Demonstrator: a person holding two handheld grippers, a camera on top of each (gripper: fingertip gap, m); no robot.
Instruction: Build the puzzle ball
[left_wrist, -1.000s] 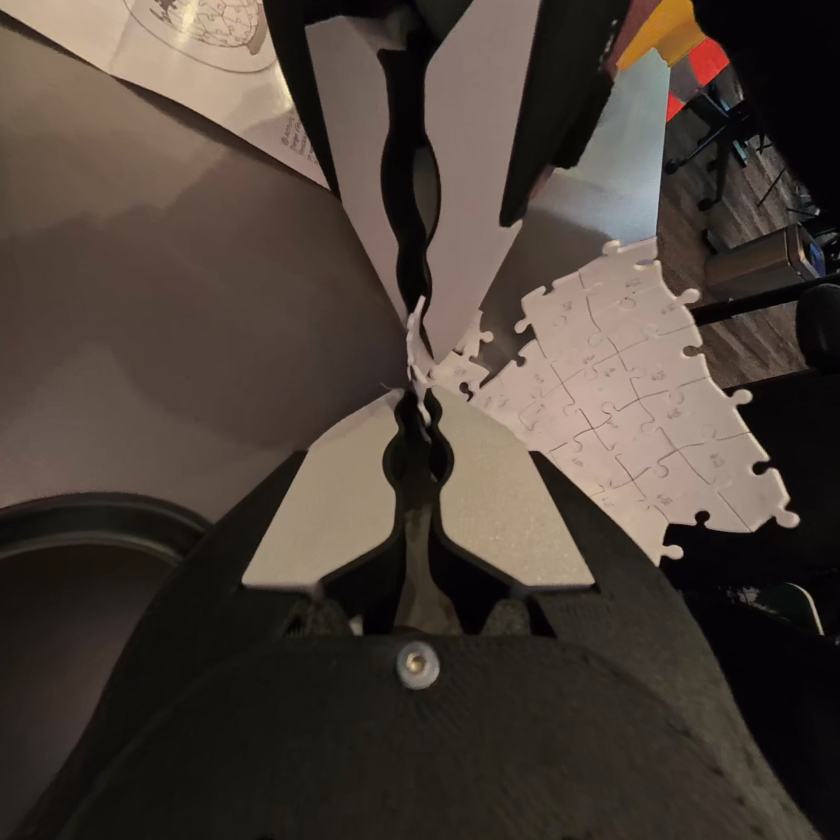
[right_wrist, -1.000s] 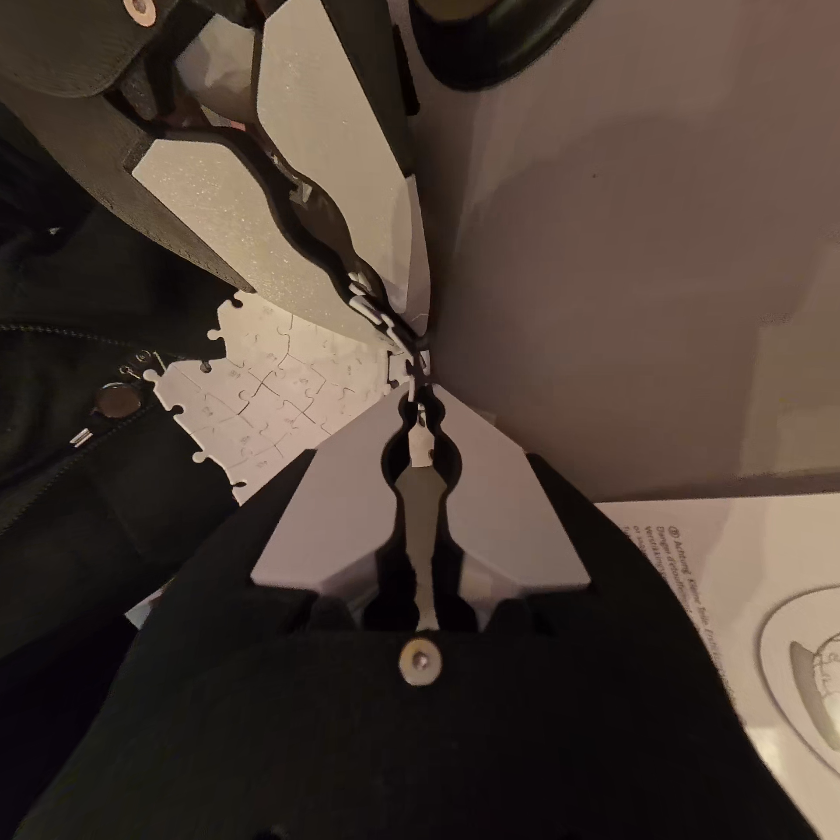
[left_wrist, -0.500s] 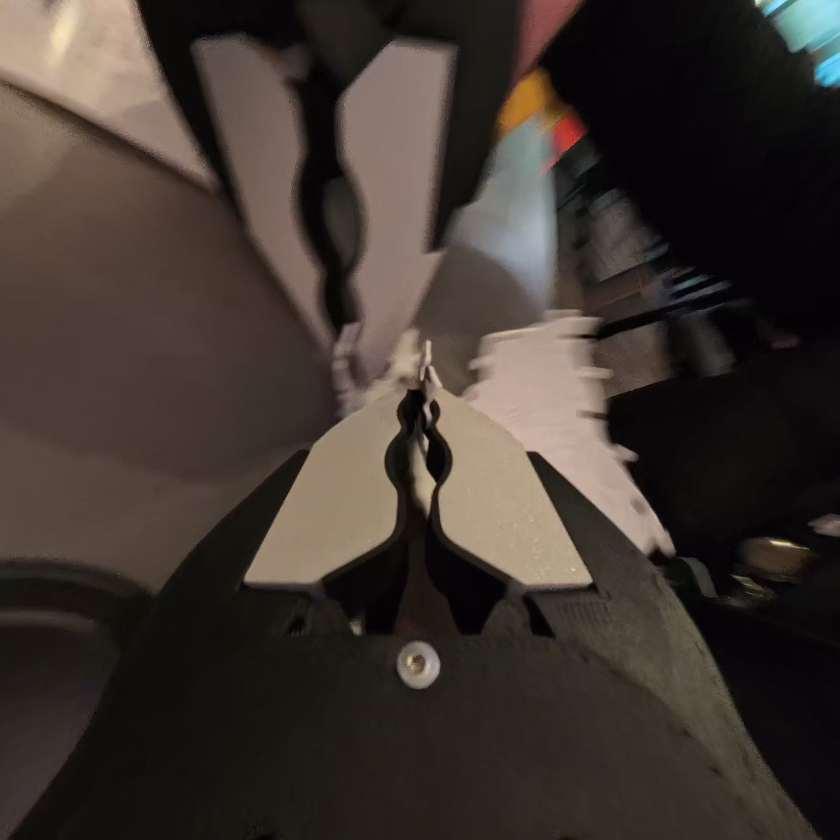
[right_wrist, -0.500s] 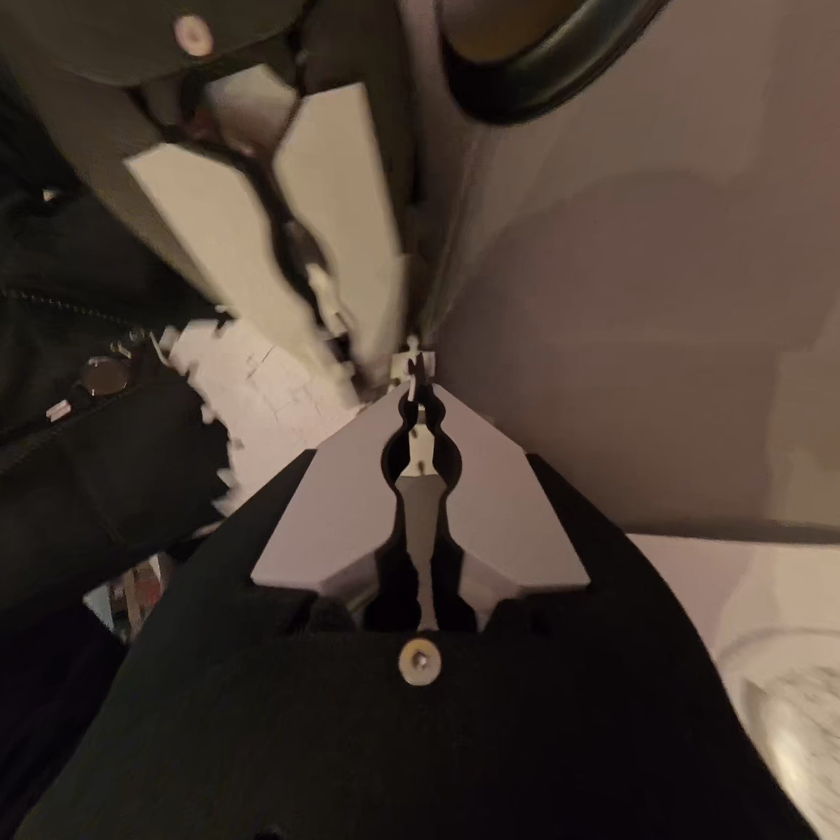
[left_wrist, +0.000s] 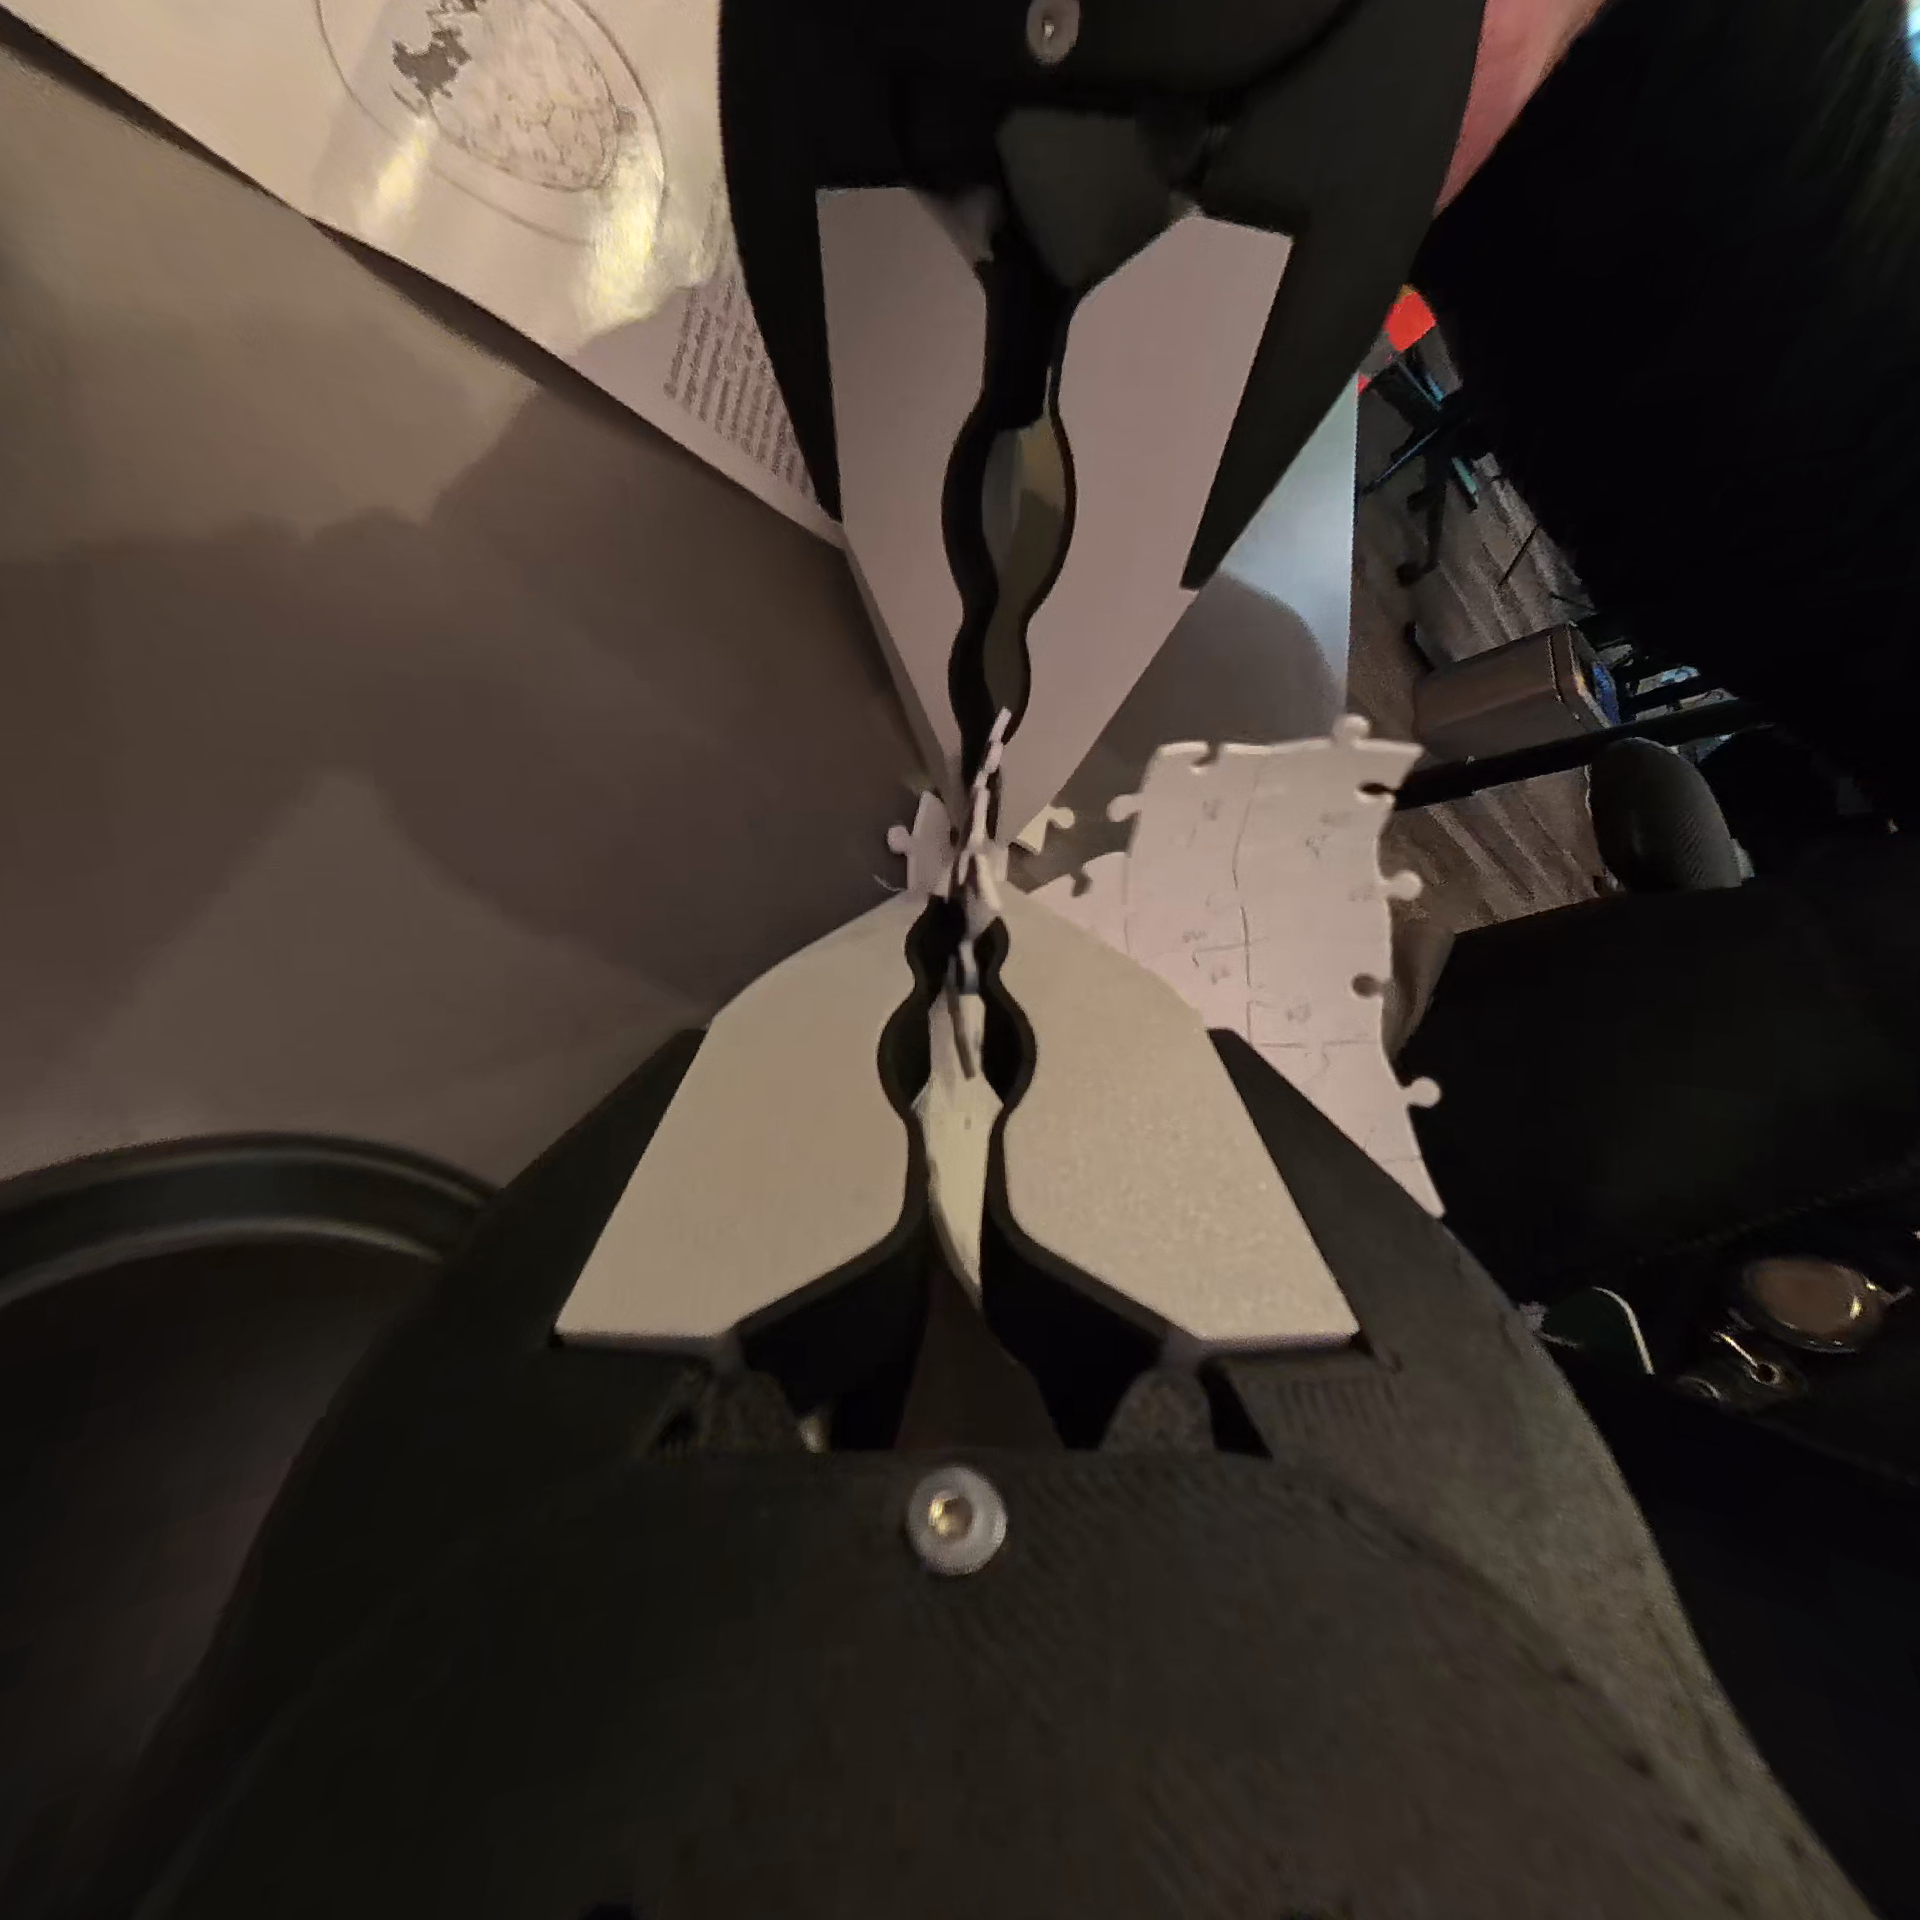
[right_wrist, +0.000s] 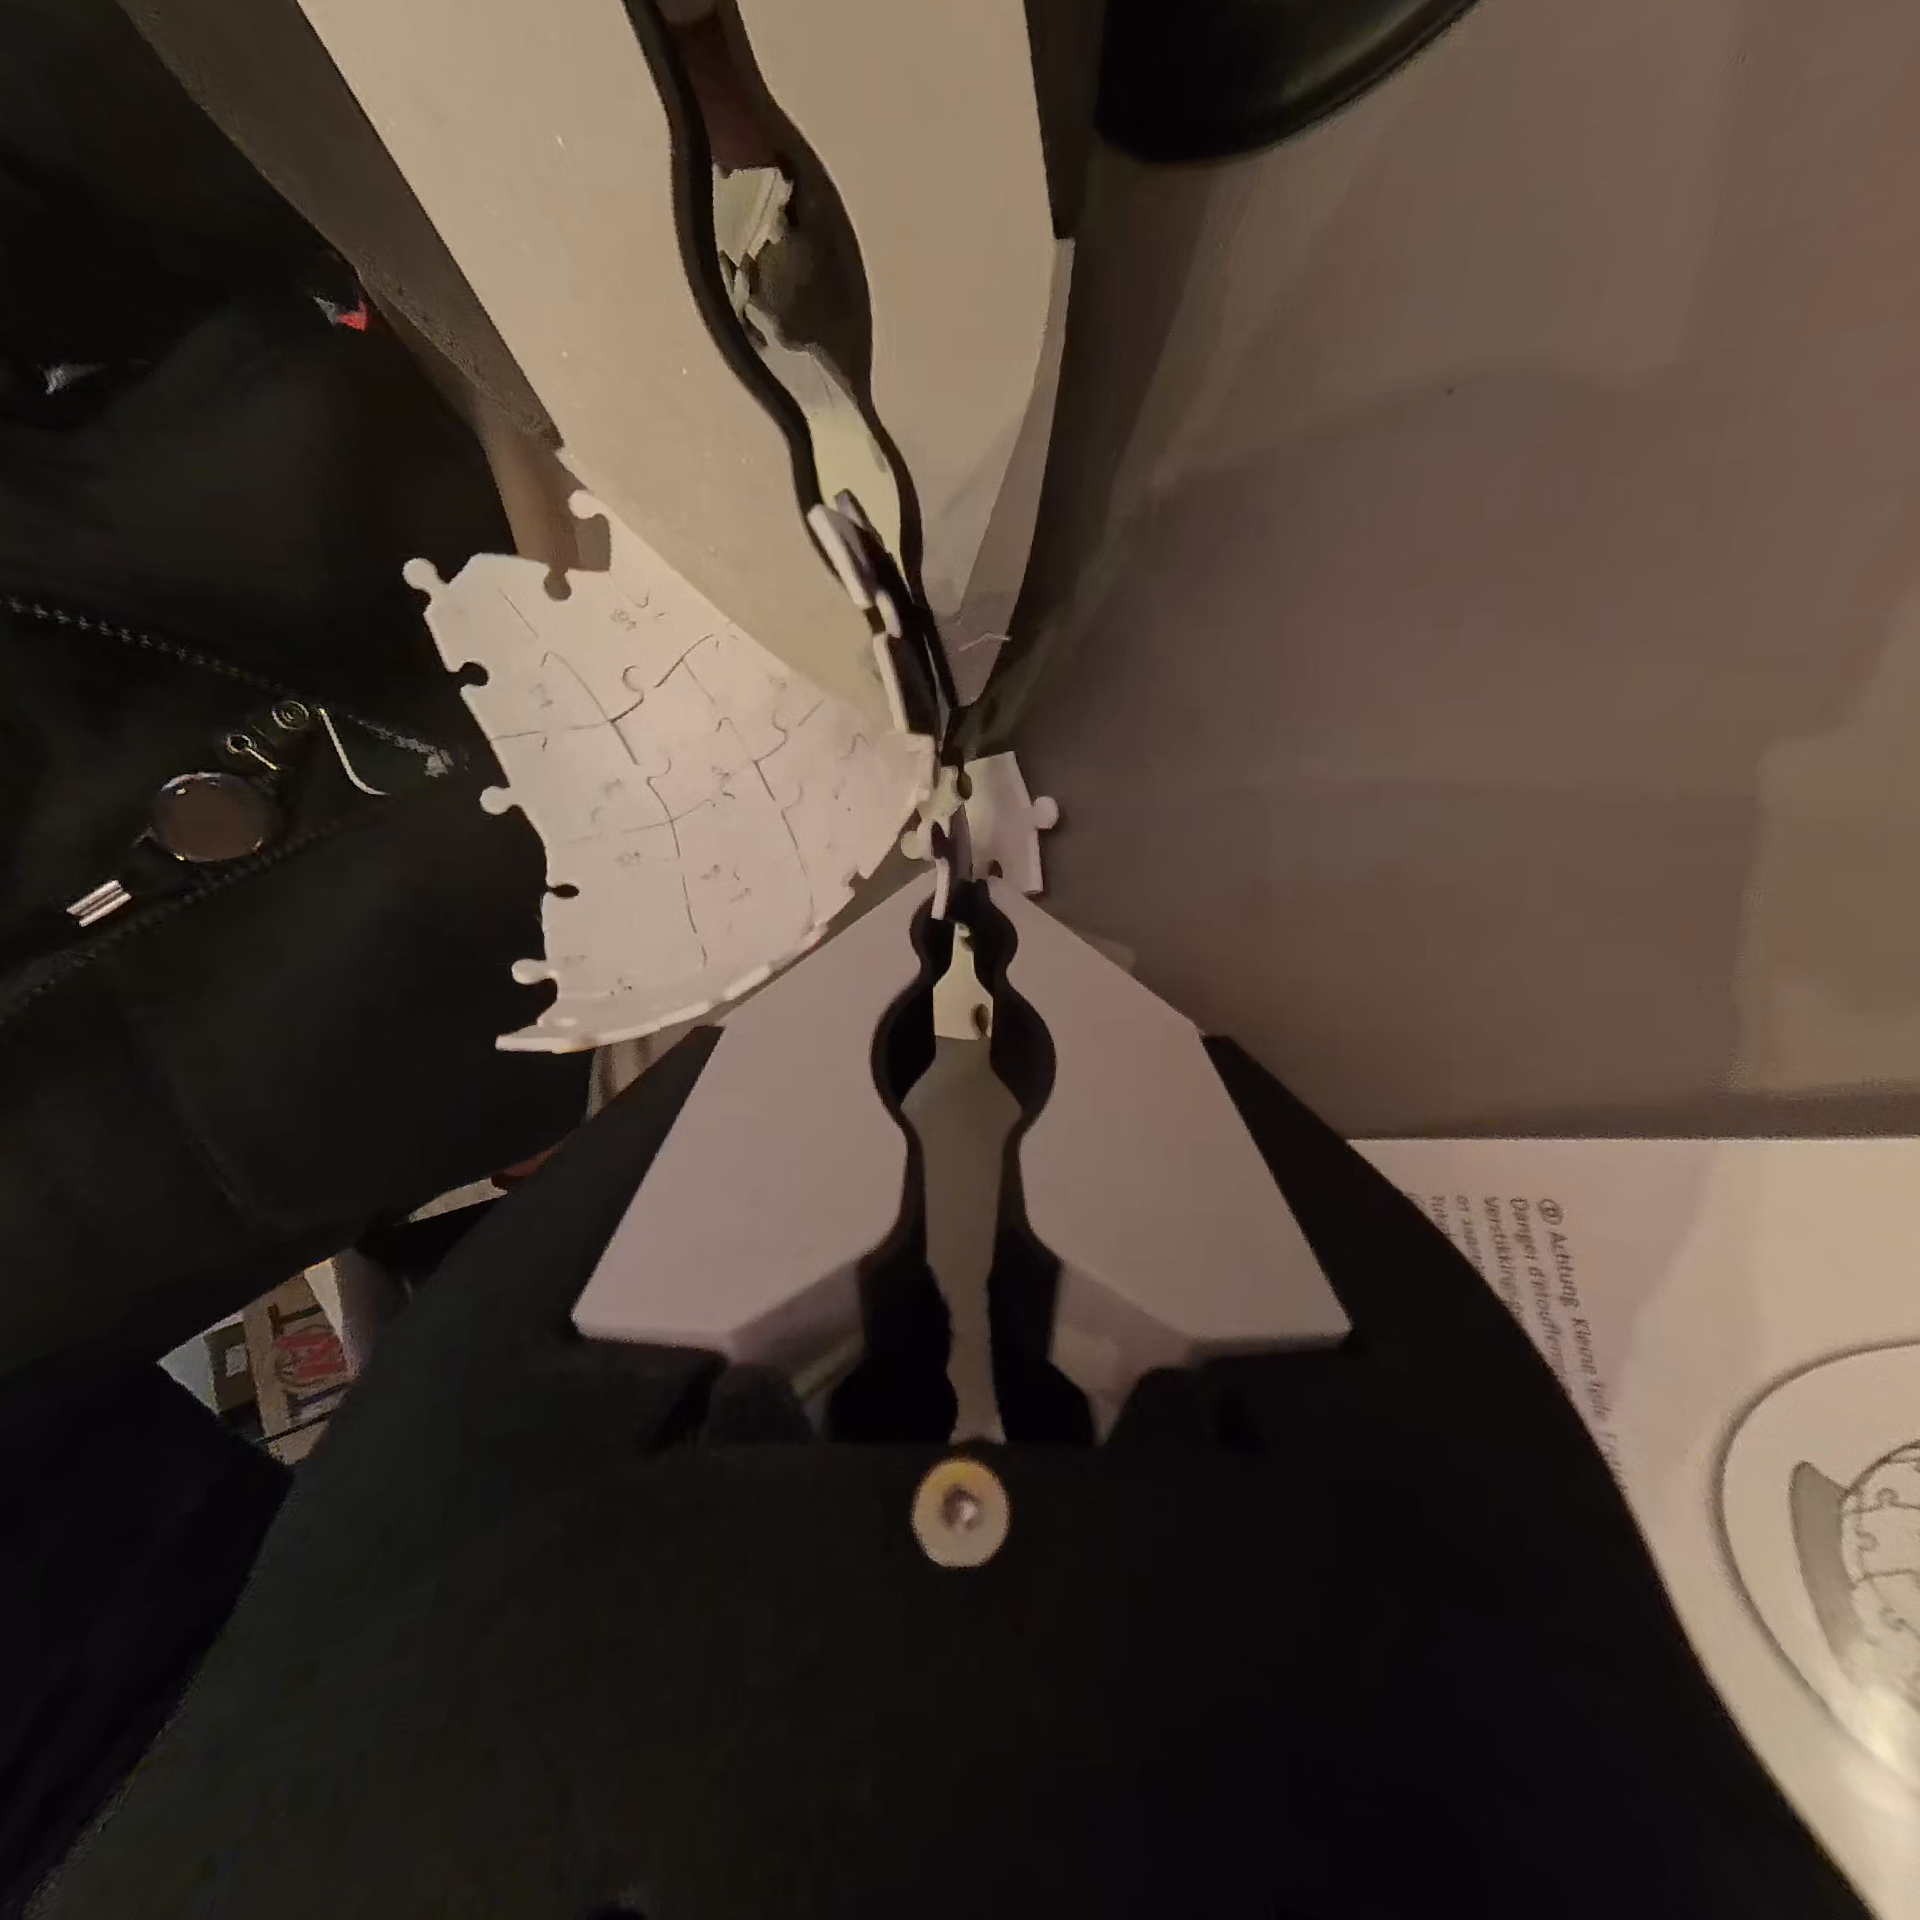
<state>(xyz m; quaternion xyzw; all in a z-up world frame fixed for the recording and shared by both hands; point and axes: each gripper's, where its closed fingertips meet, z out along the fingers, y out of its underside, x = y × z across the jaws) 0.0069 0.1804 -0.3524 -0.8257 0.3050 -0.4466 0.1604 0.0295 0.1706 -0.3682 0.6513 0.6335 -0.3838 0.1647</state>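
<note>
A single puzzle piece (right_wrist: 1013, 821) is pinched by the right tongs (right_wrist: 961, 894); the curved puzzle sheet (left_wrist: 1268, 914) is clamped at its edge by the left tongs (left_wrist: 966, 925), above the table (left_wrist: 364, 623). Tabs should be lined up squarely, then pressed gently so the joined sheet is not buckled.

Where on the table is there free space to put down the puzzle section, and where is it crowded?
Free: the bare grey table, between the printed sheet and the dark round rim. Crowded: the middle, where the left gripper and right gripper meet tip to tip on the puzzle section.
</note>
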